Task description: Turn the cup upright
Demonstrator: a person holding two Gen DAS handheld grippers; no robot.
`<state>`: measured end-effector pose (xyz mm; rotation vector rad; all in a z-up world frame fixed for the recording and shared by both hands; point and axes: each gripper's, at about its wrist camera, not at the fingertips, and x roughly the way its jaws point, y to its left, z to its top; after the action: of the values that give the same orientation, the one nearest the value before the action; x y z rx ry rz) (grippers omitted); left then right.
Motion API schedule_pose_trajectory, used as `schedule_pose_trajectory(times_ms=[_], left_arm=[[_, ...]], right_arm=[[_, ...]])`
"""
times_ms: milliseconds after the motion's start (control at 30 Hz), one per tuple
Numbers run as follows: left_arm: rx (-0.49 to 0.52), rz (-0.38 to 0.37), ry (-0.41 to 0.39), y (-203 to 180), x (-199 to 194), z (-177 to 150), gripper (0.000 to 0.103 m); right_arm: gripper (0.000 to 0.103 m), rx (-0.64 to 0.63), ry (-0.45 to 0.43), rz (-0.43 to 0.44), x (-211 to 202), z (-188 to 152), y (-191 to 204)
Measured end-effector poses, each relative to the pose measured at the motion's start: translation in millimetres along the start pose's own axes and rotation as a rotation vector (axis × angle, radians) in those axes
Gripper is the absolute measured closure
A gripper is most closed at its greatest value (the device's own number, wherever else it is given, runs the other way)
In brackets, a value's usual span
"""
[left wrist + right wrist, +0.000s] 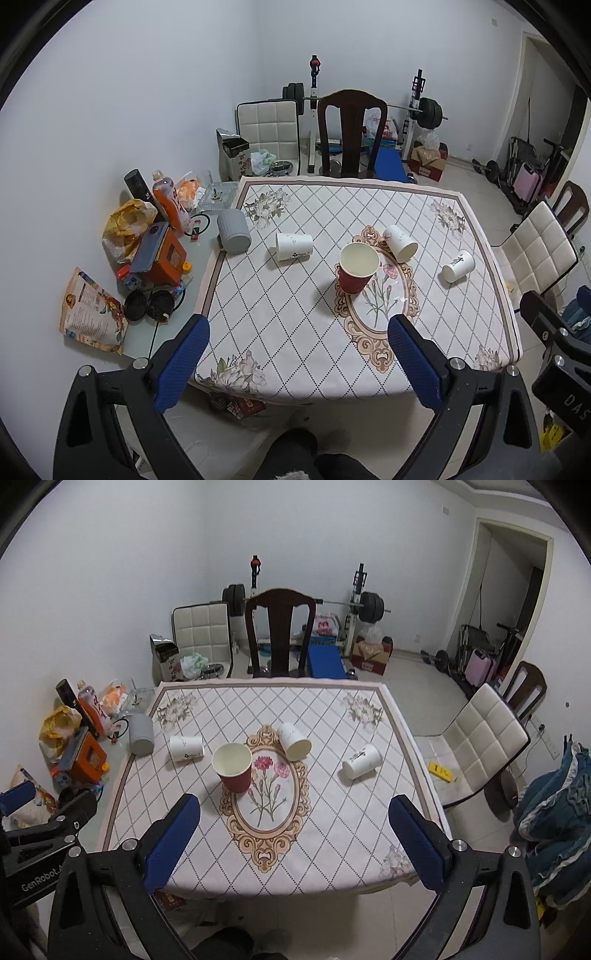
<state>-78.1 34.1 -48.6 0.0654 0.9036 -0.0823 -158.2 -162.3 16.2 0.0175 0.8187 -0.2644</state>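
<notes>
Three white paper cups point(186, 748) point(294, 741) point(361, 761) lie tipped beside the upright red cup point(233, 767) on the counter point(332, 834). Both grippers point(299, 365) point(295, 842) hover with jaws spread, empty. We judge the cups light and crushable: grip mid-wall, gently.

Red cup point(356, 268) upright among three toppled white cups point(293, 246) on patterned tablecloth point(295, 332).

Both wrist cams high above near table point(491, 258) edge, facing fwd/down; shared: whole tabletop, far wall.
</notes>
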Motion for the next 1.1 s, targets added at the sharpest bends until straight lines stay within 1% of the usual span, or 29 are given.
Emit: schedule_pose_trajectory(times_ms=[100, 233, 267, 300, 400, 667, 1100], left_arm=[[-0.005, 0.005, -0.010, 2, -5, -1, 0.004], [-0.015, 0.032, -0.030, 6, -10, -2, 0.004], [-0.017, 0.043, -0.035, 7, -10, -2, 0.000], [-0.018, 0.046, -0.037, 8, -10, -2, 0.000], [-0.024, 0.033, -0.042, 12, -12, -3, 0.000], [-0.035, 0.044, -0.035, 17, -12, -6, 0.000], [-0.034, 0.044, -0.040, 17, -16, -8, 0.000]], right_arm=[[0.000, 0.000, -0.011, 0.004, -9, 1, -1], [0.000, -0.002, -0.012, 0.013, -14, 3, 0], [0.000, -0.004, -0.010, 0.017, -14, 3, 0], [0.000, -0.006, -0.009, 0.019, -12, 3, 1], [0.000, -0.011, -0.005, 0.022, -11, 2, 4], [0.000, -0.021, 0.004, 0.035, -9, 1, 11], [0.000, -0.021, 0.005, 0.037, -9, 1, 11]])
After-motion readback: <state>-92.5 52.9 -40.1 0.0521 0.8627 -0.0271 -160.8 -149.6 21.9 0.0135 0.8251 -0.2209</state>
